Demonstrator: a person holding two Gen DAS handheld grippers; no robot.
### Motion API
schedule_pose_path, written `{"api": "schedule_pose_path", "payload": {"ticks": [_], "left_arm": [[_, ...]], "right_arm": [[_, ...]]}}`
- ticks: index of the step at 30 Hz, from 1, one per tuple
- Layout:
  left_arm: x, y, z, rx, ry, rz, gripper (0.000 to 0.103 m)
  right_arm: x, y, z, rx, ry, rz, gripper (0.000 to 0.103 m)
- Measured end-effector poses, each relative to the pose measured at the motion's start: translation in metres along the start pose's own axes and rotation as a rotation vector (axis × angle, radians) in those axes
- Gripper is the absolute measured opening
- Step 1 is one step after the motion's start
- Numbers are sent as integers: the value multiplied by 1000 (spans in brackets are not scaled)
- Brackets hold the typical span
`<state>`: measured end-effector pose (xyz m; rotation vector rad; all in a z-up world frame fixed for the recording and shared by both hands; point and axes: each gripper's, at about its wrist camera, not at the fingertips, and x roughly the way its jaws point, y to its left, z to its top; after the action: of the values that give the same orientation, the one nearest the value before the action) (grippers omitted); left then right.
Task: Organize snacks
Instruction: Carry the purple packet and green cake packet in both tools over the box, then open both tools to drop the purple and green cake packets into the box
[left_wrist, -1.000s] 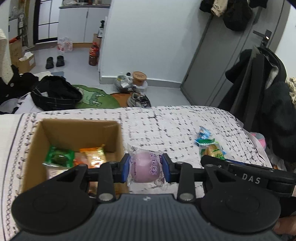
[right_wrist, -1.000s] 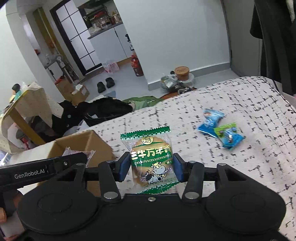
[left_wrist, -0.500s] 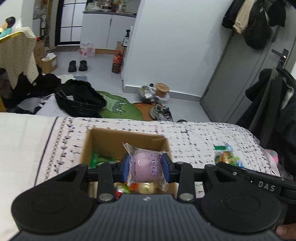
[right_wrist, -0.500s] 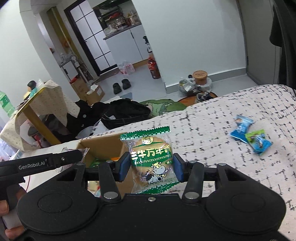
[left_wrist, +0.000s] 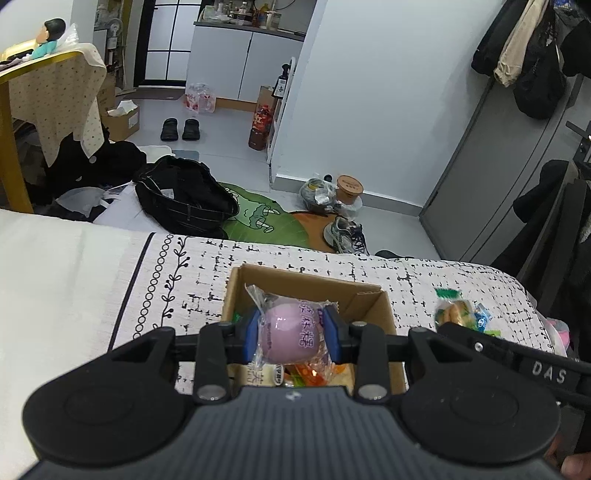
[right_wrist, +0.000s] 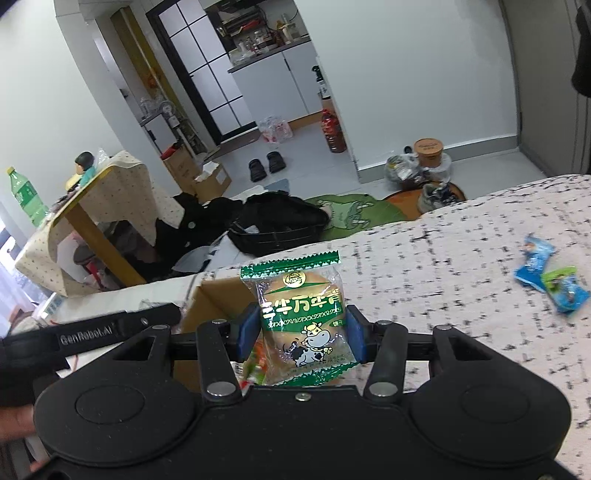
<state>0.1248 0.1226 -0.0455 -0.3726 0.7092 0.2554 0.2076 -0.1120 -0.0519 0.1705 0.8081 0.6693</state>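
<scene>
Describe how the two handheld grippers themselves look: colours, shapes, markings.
Both are matte black. The left gripper and the right gripper each have blue pads on the jaws, two round discs, silver rivets and a ribbed body. White lettering on their sides: "GenRobot.AI", "DAS".

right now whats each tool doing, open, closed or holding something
Left tool: closed on the purple round snack, above the cardboard box.
Right tool: closed on the green cow-print biscuit pack.

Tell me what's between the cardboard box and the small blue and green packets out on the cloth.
Only bare speckled cloth lies between the cardboard box and the small packets, as the right wrist view shows.
</scene>
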Motion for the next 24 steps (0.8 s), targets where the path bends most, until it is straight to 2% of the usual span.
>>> {"api": "schedule_pose_path", "payload": {"ticks": [11, 13, 14, 15, 24], "left_arm": [[2, 19, -4, -41, 5, 10, 35], [2, 20, -5, -43, 8, 11, 35], [3, 21, -5, -43, 10, 11, 35], [3, 22, -5, -43, 12, 11, 35], [9, 16, -3, -36, 18, -6, 35]], "right_arm": [[28, 29, 7, -45, 27, 27, 49], [31, 30, 9, -39, 12, 54, 52], [32, 30, 10, -33, 4, 57, 60], [33, 29, 12, -22, 5, 45, 63], [19, 9, 3, 22, 1, -5, 77]]}}
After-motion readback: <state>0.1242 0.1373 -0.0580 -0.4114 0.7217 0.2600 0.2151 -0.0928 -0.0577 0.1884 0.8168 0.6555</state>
